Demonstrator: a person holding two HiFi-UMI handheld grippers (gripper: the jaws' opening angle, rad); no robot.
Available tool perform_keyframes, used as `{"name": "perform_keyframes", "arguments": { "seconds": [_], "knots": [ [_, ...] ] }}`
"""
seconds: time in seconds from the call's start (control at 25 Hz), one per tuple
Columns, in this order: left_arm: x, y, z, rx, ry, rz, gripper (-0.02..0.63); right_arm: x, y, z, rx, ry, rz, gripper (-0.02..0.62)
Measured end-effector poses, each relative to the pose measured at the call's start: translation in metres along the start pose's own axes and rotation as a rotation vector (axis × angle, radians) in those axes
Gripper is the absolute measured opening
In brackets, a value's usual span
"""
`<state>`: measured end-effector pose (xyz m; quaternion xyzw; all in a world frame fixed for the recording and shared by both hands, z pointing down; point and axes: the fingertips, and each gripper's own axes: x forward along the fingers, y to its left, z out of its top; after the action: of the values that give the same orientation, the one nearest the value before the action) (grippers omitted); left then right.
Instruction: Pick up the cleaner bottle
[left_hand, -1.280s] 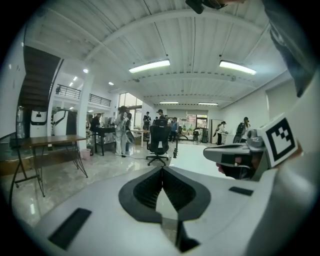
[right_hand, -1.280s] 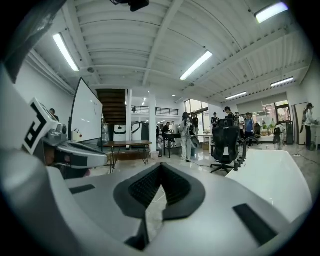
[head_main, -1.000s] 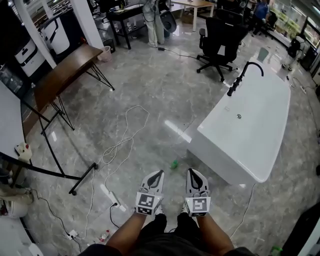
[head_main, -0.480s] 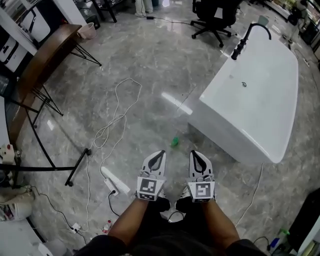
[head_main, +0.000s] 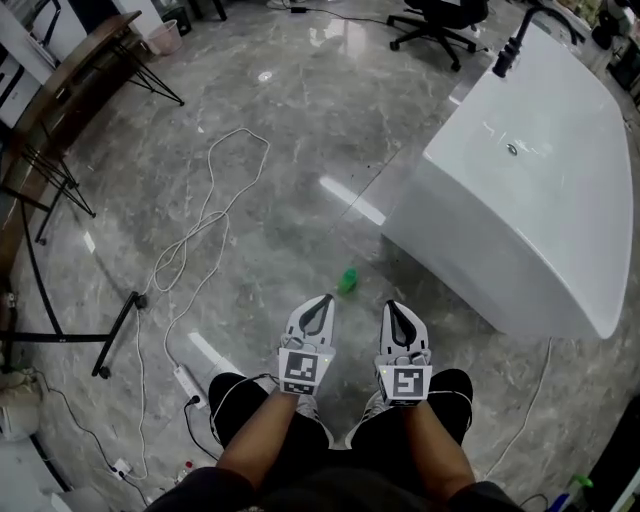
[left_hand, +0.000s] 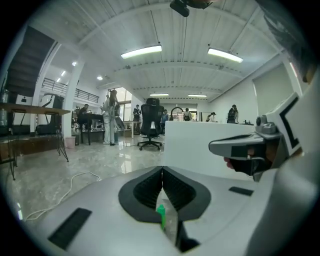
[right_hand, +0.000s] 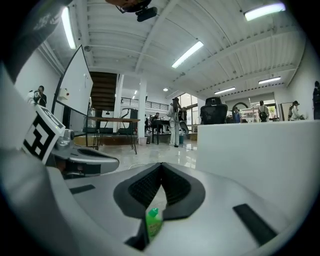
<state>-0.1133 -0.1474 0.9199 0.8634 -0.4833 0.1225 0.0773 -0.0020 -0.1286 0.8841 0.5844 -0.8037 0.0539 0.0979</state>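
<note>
A small green cleaner bottle (head_main: 348, 281) stands on the grey marble floor, just ahead of both grippers and between their lines. My left gripper (head_main: 322, 298) is shut and empty, its tip a little short of the bottle and to its left. My right gripper (head_main: 392, 304) is also shut and empty, to the bottle's right. In the left gripper view the bottle (left_hand: 161, 216) shows low behind the closed jaws of that gripper (left_hand: 162, 170). The right gripper view has the bottle (right_hand: 153, 221) below the closed tip of that gripper (right_hand: 161, 165). Both grippers are held low and nearly level.
A white bathtub (head_main: 540, 200) fills the right side, its near corner close to the bottle. A white cable (head_main: 200, 230) loops over the floor at left and ends by a power strip (head_main: 185, 380). Black table legs (head_main: 60, 330) stand far left. My knees show at the bottom.
The view and both grippers have sunk toward the floor. The bottle now sits closer to the gripper tips, and the person's knees have come into view.
</note>
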Motion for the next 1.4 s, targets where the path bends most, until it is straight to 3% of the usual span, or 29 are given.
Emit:
{"name": "perform_keyframes", "arguments": {
  "seconds": [0.2,0.4,0.56,0.72,0.84,1.2,1.4],
  "knots": [
    [0.036,-0.005,-0.082,0.003,0.003,0.0,0.006,0.017,-0.002,-0.081,0.022,-0.012,-0.017,0.017],
    [0.051,-0.01,-0.117,-0.047,-0.035,-0.026,0.008,0.018,0.003,-0.12,0.051,0.002,-0.031,0.017],
    [0.068,-0.008,-0.145,-0.018,-0.024,-0.034,0.027,0.025,0.002,-0.124,0.042,0.009,-0.038,0.017],
    [0.085,-0.012,-0.17,0.031,-0.008,-0.037,0.195,0.025,0.0,-0.138,0.056,-0.005,-0.045,0.017],
    [0.1,-0.011,-0.192,0.054,0.005,-0.025,0.257,0.027,0.001,-0.131,0.055,-0.006,-0.047,0.017],
    [0.164,-0.006,-0.282,0.062,0.113,-0.019,0.307,0.015,0.005,-0.123,0.034,-0.057,-0.036,0.017],
    [0.195,-0.004,-0.299,0.057,0.122,-0.049,0.306,0.006,0.004,-0.133,0.032,-0.04,-0.043,0.017]
  ]
}}
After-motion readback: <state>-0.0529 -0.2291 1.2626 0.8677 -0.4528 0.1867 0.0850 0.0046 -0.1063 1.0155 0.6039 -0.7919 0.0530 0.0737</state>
